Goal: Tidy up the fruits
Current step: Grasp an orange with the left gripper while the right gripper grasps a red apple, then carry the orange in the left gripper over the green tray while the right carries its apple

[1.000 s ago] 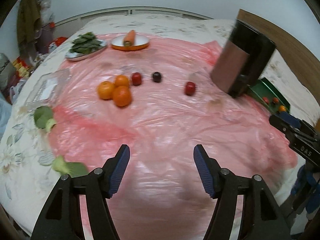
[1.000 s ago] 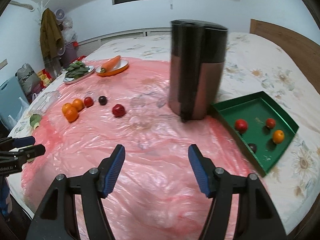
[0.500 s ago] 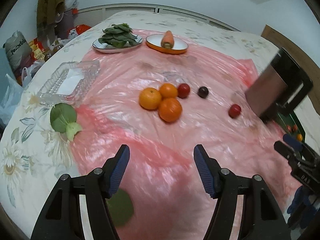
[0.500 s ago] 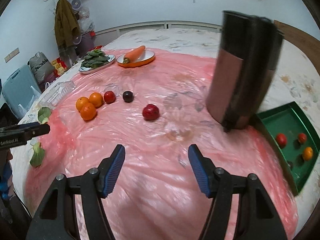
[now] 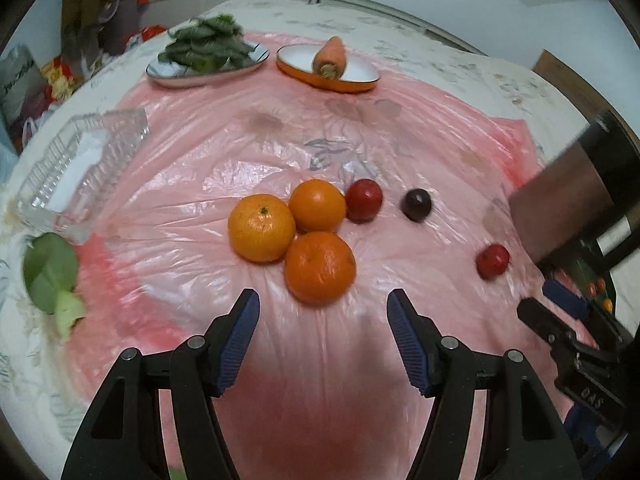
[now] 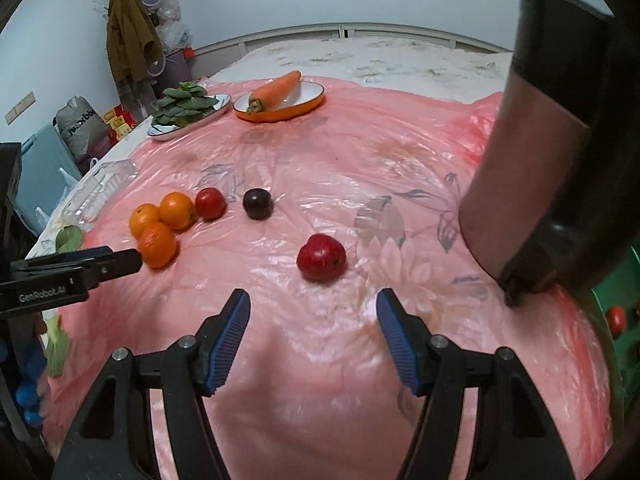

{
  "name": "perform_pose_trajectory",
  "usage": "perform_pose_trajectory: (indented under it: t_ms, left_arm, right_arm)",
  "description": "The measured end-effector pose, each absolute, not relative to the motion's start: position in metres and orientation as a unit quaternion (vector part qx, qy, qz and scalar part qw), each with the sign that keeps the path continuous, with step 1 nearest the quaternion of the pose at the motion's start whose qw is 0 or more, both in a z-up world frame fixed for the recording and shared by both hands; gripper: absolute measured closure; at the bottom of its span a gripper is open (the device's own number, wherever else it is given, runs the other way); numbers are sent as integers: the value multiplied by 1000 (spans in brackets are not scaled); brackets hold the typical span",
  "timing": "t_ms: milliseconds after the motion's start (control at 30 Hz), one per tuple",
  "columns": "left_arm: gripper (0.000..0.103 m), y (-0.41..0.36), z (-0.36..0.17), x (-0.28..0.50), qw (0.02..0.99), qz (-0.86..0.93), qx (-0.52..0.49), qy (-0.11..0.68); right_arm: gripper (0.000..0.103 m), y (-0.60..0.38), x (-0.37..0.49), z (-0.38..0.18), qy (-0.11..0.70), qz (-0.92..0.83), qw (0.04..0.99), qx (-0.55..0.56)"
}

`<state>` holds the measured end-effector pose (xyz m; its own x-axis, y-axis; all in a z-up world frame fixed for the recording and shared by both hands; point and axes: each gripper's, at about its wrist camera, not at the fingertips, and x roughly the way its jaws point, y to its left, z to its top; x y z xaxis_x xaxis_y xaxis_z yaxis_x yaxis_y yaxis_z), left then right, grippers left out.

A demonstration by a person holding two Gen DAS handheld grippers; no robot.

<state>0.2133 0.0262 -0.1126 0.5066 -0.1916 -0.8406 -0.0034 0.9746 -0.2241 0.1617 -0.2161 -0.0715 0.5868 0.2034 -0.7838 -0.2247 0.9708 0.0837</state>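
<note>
Left wrist view had the left gripper point(image 5: 322, 318) with jaws parted about midway, nothing between them, poised just short of the nearest orange point(image 5: 320, 267); three oranges clustered touching on the pink plastic sheet point(image 5: 208, 152) spread over the bed point(image 5: 440, 60); small red fruit point(image 5: 363, 200) just beside the back orange point(image 5: 317, 205); dark plum point(image 5: 417, 204) a little apart to its right; another red fruit point(image 5: 493, 261) further right, blurred, probably an apple; left orange point(image 5: 261, 227) showed its stem end; clear plastic tray point(image 5: 80, 168) sat at the left edge, green leaf point(image 5: 50, 266) near it; plate of greens point(image 5: 208, 62) and orange dish point(image 5: 360, 80) with carrot point(image 5: 330, 58) at the far side; dark cylindrical appliance point(image 5: 568, 200) at right.

Right wrist view had the right gripper point(image 6: 314, 326) with jaws apart and empty, red apple point(image 6: 321, 257) lying just ahead of them on the sheet; green tray point(image 6: 608, 292) at right edge held a red fruit point(image 6: 616, 319), mostly hidden behind the appliance; left gripper's finger reached in from the left, its tip next to the near orange.
</note>
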Motion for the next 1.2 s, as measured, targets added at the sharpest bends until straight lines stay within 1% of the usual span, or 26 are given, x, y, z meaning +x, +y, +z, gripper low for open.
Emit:
perform_pose_trajectory:
  t_ms: [267,367,400,467,500,533,600,633,900,1200]
  left_arm:
    - [43,23,-136,240,851,-34,-116,512]
    - [47,24,-143,243,849,-27,-117,514]
    - [50,24,-144,244,850,-26,-116,514]
    - [51,25,-145,244,850,-28,-115,512]
    - [53,25,-145,244,851,-30,-114,511]
    - [58,24,-145,243,853,-34,-112,509]
    - [61,24,-144,240,855,-39,-110,505]
    - [64,24,-143,238,856,-43,-110,503]
    - [64,36,-135,221,860,-59,-142,487]
    - [64,38,-113,197,869,-64,-133,473]
  right_arm:
    - [0,-211,199,-88,454,116,883,-4]
    - [1,-209,209,-95,463,113,879,-6]
    - [7,-208,210,-97,466,113,878,-8]
    - [23,-206,214,-103,472,114,874,-12]
    - [40,-205,216,-105,474,118,873,-13]
    - [54,-205,217,-107,475,123,871,-13]
    - [64,-206,216,-108,474,127,871,-10]
    - [64,-208,216,-108,472,129,872,-5]
    - [64,-223,210,-102,463,139,875,31]
    - [64,-233,183,-76,443,142,885,38]
